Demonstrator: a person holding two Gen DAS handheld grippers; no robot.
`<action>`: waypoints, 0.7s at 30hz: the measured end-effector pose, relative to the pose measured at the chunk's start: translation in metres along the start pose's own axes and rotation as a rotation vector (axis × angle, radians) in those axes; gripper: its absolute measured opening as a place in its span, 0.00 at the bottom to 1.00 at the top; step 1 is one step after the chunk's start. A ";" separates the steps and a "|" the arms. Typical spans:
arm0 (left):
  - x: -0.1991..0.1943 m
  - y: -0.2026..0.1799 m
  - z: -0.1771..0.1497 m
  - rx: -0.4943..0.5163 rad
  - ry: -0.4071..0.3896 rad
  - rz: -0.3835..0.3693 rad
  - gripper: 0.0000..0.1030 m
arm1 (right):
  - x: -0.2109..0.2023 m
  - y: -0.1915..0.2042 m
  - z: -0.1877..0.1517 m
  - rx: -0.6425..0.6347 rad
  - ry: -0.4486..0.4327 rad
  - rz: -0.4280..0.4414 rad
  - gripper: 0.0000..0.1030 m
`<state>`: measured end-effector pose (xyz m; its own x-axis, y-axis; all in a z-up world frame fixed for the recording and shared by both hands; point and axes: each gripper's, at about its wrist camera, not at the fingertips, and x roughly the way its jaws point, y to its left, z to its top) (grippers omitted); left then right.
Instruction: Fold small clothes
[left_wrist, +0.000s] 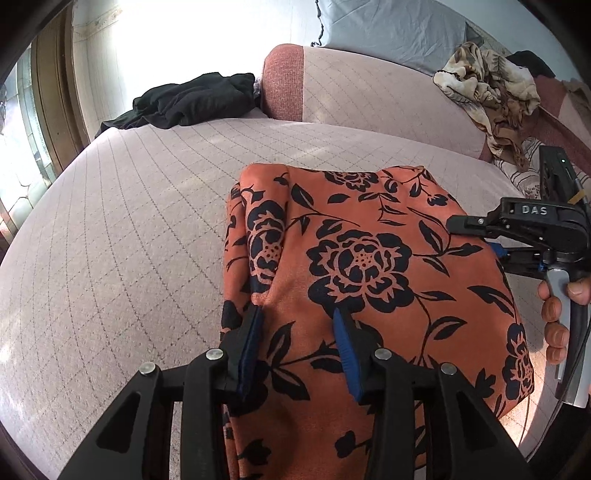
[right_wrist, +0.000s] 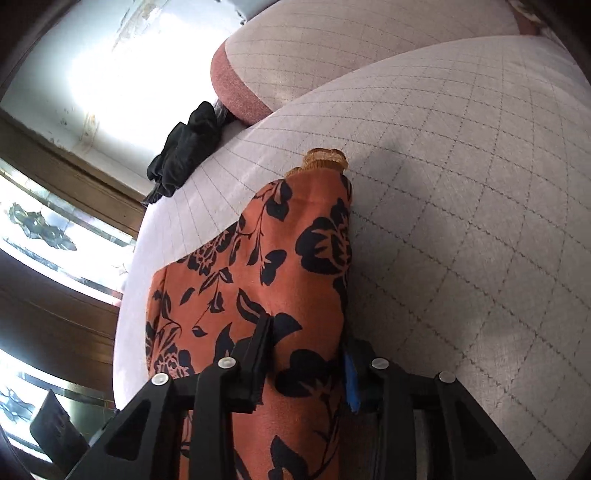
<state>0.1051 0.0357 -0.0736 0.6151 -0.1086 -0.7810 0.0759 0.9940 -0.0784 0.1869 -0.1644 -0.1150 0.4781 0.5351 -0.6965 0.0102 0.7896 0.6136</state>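
1. A pale pink quilted sofa (left_wrist: 129, 221) with a stitched grid pattern carries everything here; bright daylight floods in from a window beyond its far left end, where a wooden frame shows.
2. Nearest in the left wrist view, the left gripper (left_wrist: 297, 325) sits over the near part of an orange garment (left_wrist: 369, 258) printed with black flowers. Its blue-padded fingers (left_wrist: 345, 350) stand apart, with the cloth passing between them, and they do not pinch it.
3. In the right wrist view, the right gripper (right_wrist: 306, 347) straddles the right edge of the same garment (right_wrist: 258, 277). Its fingers are also spread, with a raised fold of cloth rising between them; whether the pads press on the cloth I cannot tell.
4. The garment lies folded over on the seat, toward the front right of the cushion, its far end showing a ribbed orange band (right_wrist: 325, 157).
5. On the right of the left wrist view, a hand (left_wrist: 557, 314) holds the right gripper's handle just beside the garment's right edge.
6. Farther back, a crumpled black garment (left_wrist: 192, 99) lies at the seat's far left corner, against the reddish arm of the backrest (left_wrist: 282, 85).
7. Farthest right, a beige and brown patterned cloth (left_wrist: 487, 88) is heaped on top of the backrest, with a grey-blue sheet (left_wrist: 388, 26) behind it.
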 end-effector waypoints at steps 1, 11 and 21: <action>0.002 0.000 0.000 -0.007 -0.001 -0.004 0.41 | -0.007 0.000 -0.004 0.005 -0.015 0.004 0.72; 0.005 0.003 0.001 -0.027 -0.015 -0.023 0.42 | -0.039 0.017 -0.086 -0.072 0.060 0.001 0.67; 0.007 0.009 -0.001 -0.048 -0.017 -0.047 0.43 | -0.037 0.020 -0.099 -0.112 0.065 -0.104 0.63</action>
<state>0.1090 0.0434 -0.0805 0.6248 -0.1550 -0.7653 0.0675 0.9872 -0.1448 0.0822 -0.1385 -0.1137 0.4217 0.4641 -0.7789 -0.0428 0.8683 0.4942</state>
